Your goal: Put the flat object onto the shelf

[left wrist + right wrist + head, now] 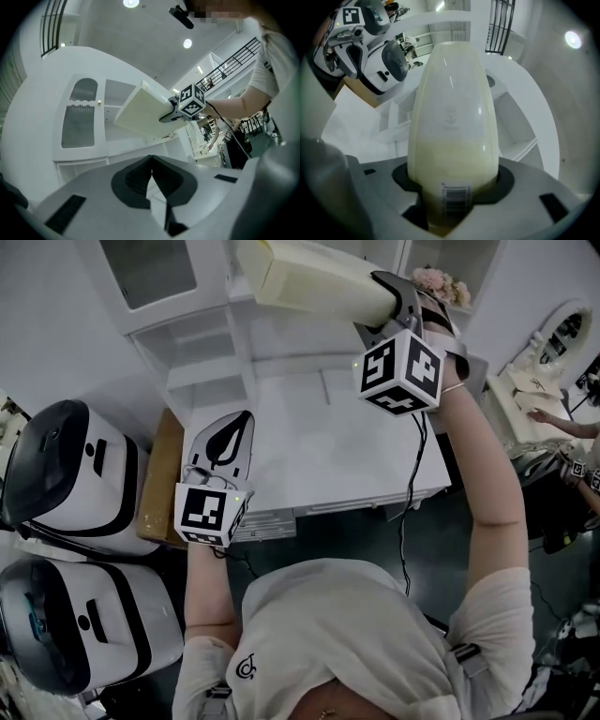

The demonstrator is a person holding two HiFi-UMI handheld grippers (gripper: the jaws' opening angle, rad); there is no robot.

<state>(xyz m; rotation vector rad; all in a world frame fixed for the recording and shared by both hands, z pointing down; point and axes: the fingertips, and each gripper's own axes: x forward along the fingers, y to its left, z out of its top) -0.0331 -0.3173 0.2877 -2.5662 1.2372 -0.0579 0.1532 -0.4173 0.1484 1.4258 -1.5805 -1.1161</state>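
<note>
The person wore a white short-sleeved shirt [347,634] with a small black logo [246,669] toward its seven o'clock edge. The left gripper [151,169] and right gripper [454,183] had pale grey shells with black pads. Each bore a white cube of black square markers, the left cube [208,514] and the right cube [401,371]. A thin black cable [409,502] ran from the right cube toward six o'clock.

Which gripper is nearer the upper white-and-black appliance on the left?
Left. The left gripper sits shut just beside the appliance; the right gripper is far off on the opposite side, clamping the flat object.
</note>
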